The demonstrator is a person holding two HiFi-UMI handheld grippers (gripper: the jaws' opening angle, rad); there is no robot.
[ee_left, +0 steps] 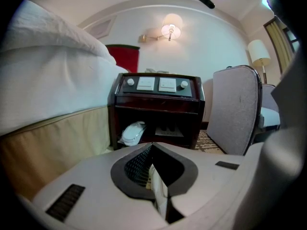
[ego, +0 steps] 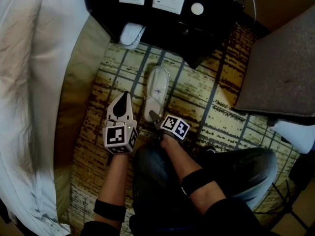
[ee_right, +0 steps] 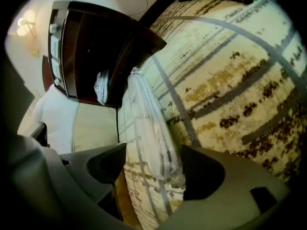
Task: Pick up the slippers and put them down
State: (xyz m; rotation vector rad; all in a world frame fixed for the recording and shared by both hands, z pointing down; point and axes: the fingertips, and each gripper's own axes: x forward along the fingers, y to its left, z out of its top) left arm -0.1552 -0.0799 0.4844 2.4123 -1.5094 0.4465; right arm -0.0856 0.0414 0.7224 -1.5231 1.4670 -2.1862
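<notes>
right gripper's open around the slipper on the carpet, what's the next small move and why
Probably draw the right gripper back and up, clear of the slipper: it lies flat on the carpet, the jaws stand wide beside its near end, neither pad pressing it.

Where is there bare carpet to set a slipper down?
The carpet right of the slipper, up to the chair, is bare. A narrower strip lies between slipper and bed. It is crowded by the legs.
</notes>
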